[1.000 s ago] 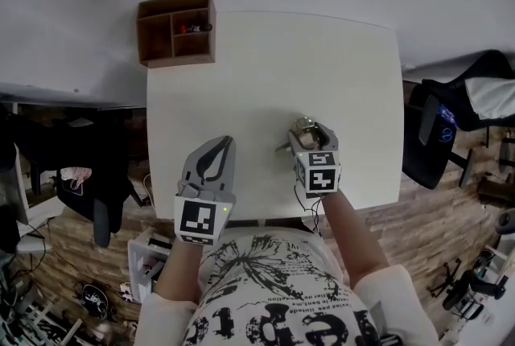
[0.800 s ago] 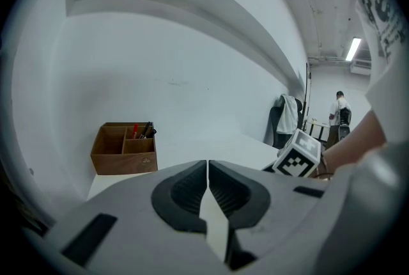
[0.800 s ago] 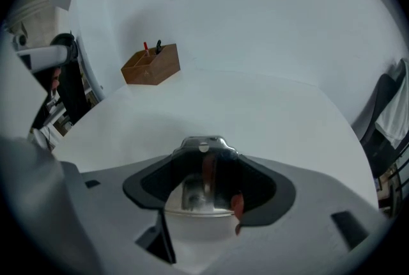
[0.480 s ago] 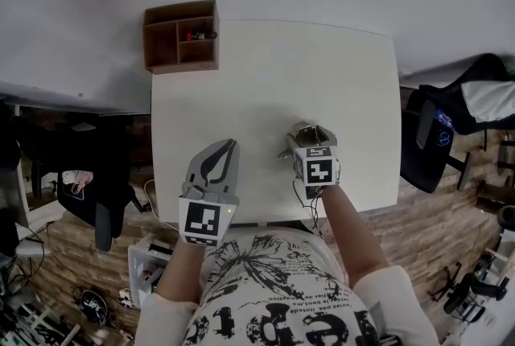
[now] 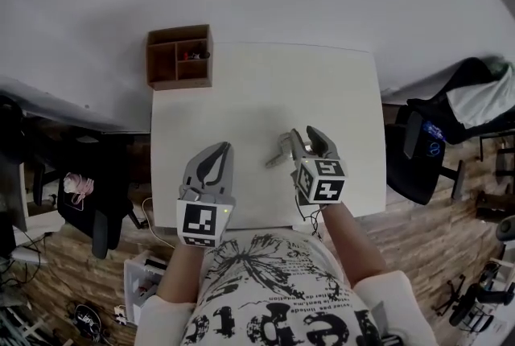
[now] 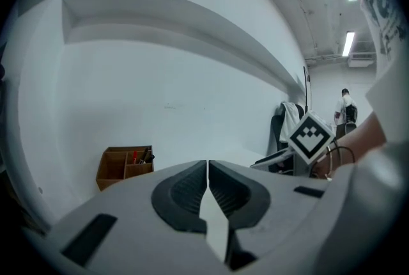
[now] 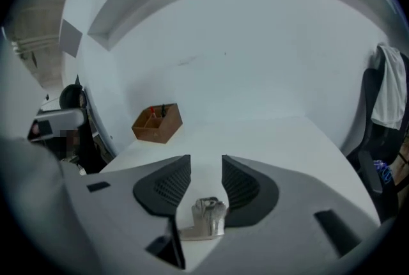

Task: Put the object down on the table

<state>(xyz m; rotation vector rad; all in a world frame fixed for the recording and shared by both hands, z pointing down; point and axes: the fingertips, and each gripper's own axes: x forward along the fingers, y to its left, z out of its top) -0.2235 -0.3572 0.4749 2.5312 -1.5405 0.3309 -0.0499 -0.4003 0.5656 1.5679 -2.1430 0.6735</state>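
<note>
Your right gripper (image 5: 306,135) hangs over the near half of the white table (image 5: 265,87), jaws standing apart and clamped on nothing; the small metal object (image 5: 279,153) lies on the tabletop, showing in the head view at the gripper's 9 o'clock, just beside its left jaw.

In the right gripper view, the right gripper (image 7: 206,162) frames the metal object (image 7: 208,216) low down between its two jaws, near their base; the object's upright part sits close against the right-hand jaw and a flat tab reaches toward the left-hand one; whether either jaw touches it cannot be told; bare table (image 7: 255,133) runs on past the jaw tips.

Your left gripper (image 5: 221,150) sits at the right gripper's 9 o'clock, over the table's near left part and well apart from the object; in its own view the left gripper (image 6: 208,165) has its jaws pressed together with nothing between them.

A wooden organiser (image 5: 179,56) stands at the table's 11 o'clock corner, with small red-tipped items in a right-hand compartment; it shows too in the left gripper view (image 6: 124,165) and in the right gripper view (image 7: 157,123); a black office chair (image 5: 426,151) stands off the table's 3 o'clock edge.
</note>
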